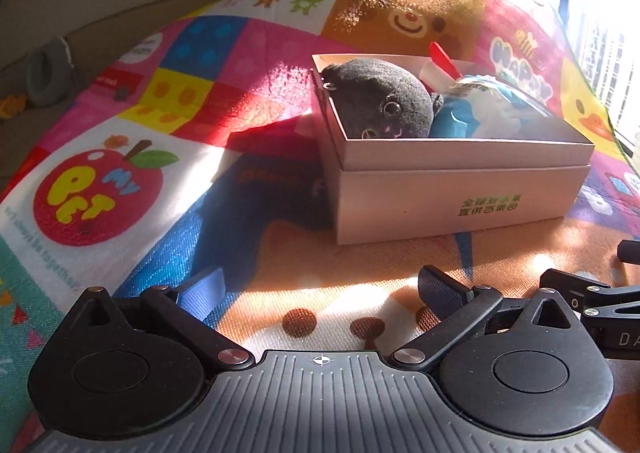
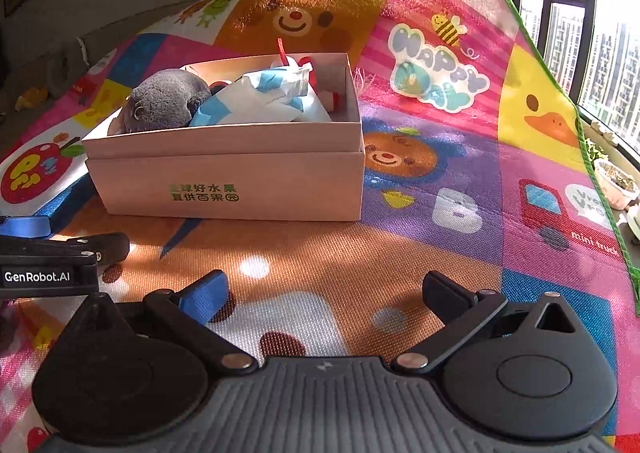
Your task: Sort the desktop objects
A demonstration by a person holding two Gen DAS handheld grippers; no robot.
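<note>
1. Sunlight from the window falls across a bright cartoon play mat (image 2: 440, 157) that covers the whole work surface; no loose item shows on its bare patches in either view.
2. Everything to be sorted appears already gathered in the pale cardboard box (image 2: 224, 181), which carries green printed characters on its front wall. It sits on the mat ahead of both tools.
3. Inside, a dark plush toy (image 1: 384, 97) fills the left end, a blue-and-white packet (image 2: 260, 97) lies beside it, and a small red-tipped piece (image 1: 440, 53) pokes up at the back.
4. Seen from the tools, the box's long side runs left to right, with its front wall facing them.
5. Left gripper (image 1: 320, 293): fingers spread wide, nothing between them. The box lies forward and slightly to its right.
6. Right gripper (image 2: 326, 293): likewise spread and empty. The box lies forward and to its left.
7. Judging by apparent size, both stand about equally near; sorting looks close to finished.
</note>
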